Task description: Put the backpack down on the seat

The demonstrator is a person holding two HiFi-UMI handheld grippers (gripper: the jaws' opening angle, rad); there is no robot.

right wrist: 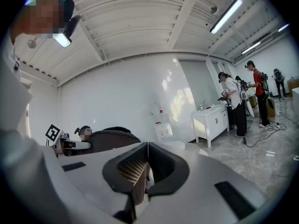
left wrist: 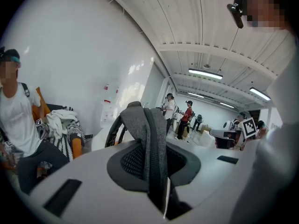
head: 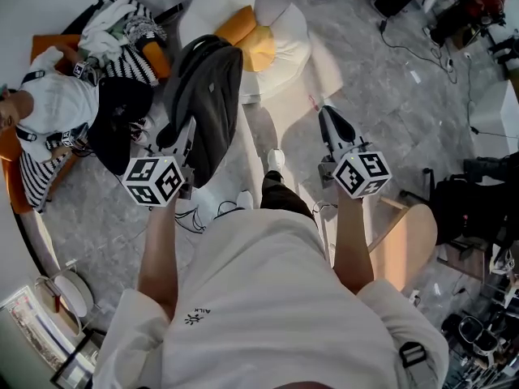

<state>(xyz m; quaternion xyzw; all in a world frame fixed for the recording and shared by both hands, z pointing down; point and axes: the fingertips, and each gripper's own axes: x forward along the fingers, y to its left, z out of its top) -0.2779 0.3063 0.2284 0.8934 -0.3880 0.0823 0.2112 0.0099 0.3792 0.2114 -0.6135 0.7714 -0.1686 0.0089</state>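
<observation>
The left tongs (head: 180, 140) clamp the grey strap (left wrist: 152, 134) of the dark backpack (head: 207, 96), near the white armchair (head: 285, 51). The right tongs (head: 334, 124) are closed and empty.

Hidden and cropped parts
In the head view the tips of the left claw (head: 188, 132) are lost against the dark backpack (head: 207, 104), which covers part of the white seat (head: 284, 47). In the left gripper view the strap (left wrist: 152, 139) vanishes at its lower end between the jaws. The seated person (head: 49, 112) is cut by the left edge; the far standing people (left wrist: 180, 118) are too small to read.
</observation>
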